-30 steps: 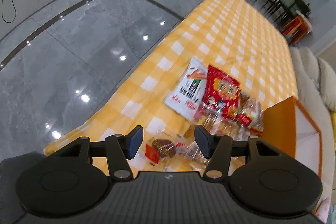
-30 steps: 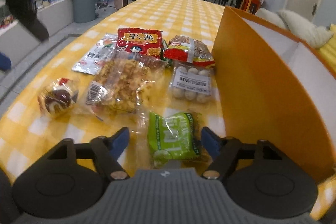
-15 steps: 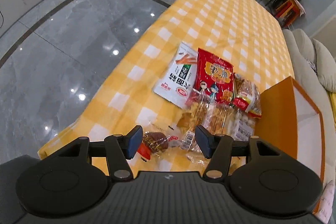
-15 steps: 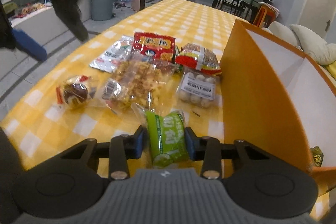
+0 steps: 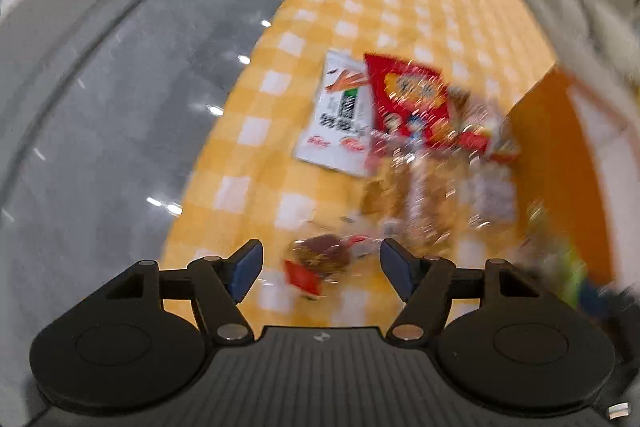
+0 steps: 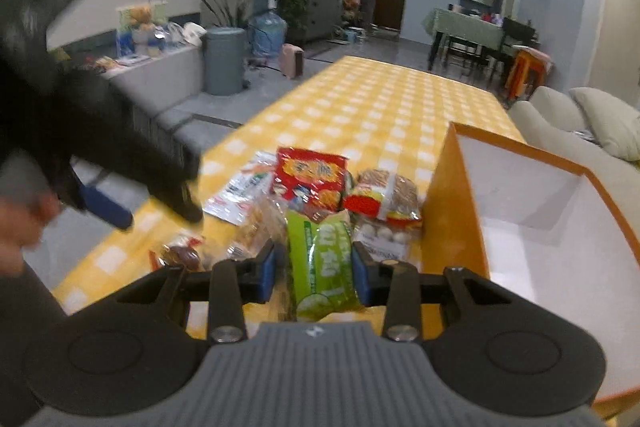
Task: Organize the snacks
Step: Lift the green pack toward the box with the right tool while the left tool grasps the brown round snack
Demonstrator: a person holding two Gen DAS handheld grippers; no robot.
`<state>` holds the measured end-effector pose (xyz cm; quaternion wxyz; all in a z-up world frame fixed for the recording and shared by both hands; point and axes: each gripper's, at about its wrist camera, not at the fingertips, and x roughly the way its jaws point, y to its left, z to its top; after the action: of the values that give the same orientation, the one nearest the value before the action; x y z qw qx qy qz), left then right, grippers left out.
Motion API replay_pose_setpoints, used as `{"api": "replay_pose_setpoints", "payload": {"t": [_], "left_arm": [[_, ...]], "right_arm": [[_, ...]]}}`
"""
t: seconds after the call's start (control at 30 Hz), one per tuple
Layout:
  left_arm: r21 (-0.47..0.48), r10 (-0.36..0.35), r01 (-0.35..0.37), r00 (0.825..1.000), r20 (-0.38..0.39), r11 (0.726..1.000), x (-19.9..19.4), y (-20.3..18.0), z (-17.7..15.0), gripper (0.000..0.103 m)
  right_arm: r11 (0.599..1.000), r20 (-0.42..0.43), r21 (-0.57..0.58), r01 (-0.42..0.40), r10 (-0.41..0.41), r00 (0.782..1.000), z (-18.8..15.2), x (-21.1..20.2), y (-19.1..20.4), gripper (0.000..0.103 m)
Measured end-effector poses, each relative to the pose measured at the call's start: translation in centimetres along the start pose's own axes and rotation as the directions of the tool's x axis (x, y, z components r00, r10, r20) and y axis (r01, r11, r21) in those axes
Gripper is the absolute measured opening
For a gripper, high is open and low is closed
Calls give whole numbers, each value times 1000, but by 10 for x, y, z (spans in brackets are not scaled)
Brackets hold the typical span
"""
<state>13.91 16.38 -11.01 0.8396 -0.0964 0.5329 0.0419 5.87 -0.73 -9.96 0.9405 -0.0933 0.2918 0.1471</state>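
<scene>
The right gripper [image 6: 313, 270] is clamped on a green snack packet [image 6: 322, 263], both blue pads pressing its sides, with the packet raised clear of the yellow checked tablecloth [image 6: 360, 107]. The orange box [image 6: 456, 195] stands just beside the gripper on its right, open at the top; its white interior shows no contents in the visible part.

The left gripper [image 5: 321, 271] points steeply down at the near table edge, and its jaws are opening with nothing gripped. A clear-wrapped brown pastry [image 5: 322, 255] lies on the cloth between the blue pads, not touched by either.

Behind it the remaining snacks lie in a cluster: a white packet [image 5: 340, 119], a red packet [image 5: 412, 103] overlapping its edge, and clear bags [image 5: 424, 203] against the box wall. Motion blur obscures finer detail in the left view.
</scene>
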Motion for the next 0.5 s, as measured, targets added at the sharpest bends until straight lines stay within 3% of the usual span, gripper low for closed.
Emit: {"api": "replay_pose_setpoints", "payload": {"t": [0.17, 0.27, 0.4, 0.5], "left_arm": [[107, 97, -96, 995, -2, 990, 20, -17, -3, 79], [76, 111, -111, 994, 2, 991, 20, -16, -1, 79], [9, 59, -60, 995, 78, 998, 2, -15, 3, 79], [-11, -36, 37, 993, 110, 999, -8, -25, 7, 79]], "right_arm": [[999, 56, 45, -4, 1, 998, 3, -4, -5, 36], [1000, 105, 17, 27, -28, 994, 9, -12, -5, 36], [998, 121, 63, -7, -1, 993, 23, -22, -24, 33], [994, 97, 88, -69, 61, 993, 38, -29, -51, 31]]}}
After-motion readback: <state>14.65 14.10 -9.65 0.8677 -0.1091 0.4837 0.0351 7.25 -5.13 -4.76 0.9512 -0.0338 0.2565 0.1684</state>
